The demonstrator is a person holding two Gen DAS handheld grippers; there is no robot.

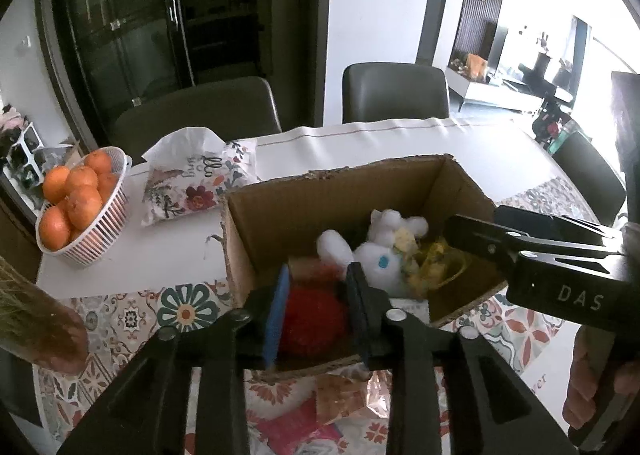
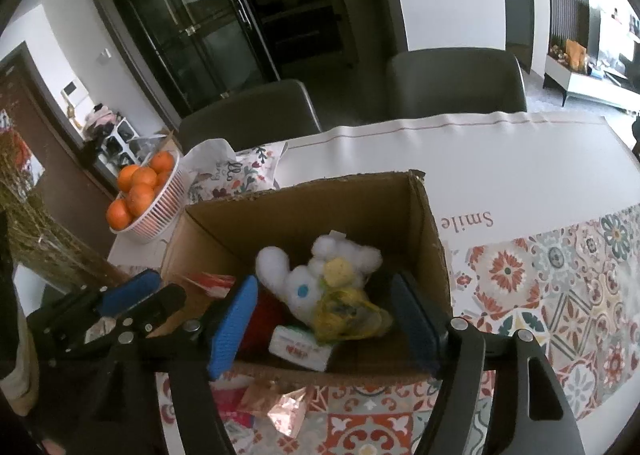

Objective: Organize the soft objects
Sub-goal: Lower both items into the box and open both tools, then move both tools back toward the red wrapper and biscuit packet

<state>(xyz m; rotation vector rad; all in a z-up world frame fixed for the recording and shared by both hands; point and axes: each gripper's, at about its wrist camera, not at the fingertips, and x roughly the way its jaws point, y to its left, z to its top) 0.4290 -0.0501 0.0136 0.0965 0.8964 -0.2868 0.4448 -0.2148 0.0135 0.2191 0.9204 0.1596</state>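
The tabletop (image 2: 500, 171) is covered in a smooth white cloth with a colourful tile-pattern band along the near edge. Sitting on it near that edge is a corrugated cardboard box (image 2: 304, 215), open top, rough torn rims. Inside, a fluffy white plush bunny (image 1: 380, 251) lies in the middle, a crinkly yellow mesh-looking bundle (image 2: 348, 311) is pressed against it on the right, and a small white carton (image 2: 300, 347) sits by the near wall.

The left gripper (image 1: 316, 307) is clenched on a fuzzy red ball (image 1: 310, 319), right at the box's near wall, left side. The right gripper (image 2: 324, 323) hangs spread wide over the near rim, nothing between its ribbed blue pads (image 2: 232, 323).

Toward the far left corner: a white slatted plastic basket (image 1: 104, 231) of round oranges (image 1: 76, 199), and a soft floral tissue pack (image 1: 196, 183) beside it. Crumpled shiny foil wrapper (image 2: 284, 407) lies in front of the box.
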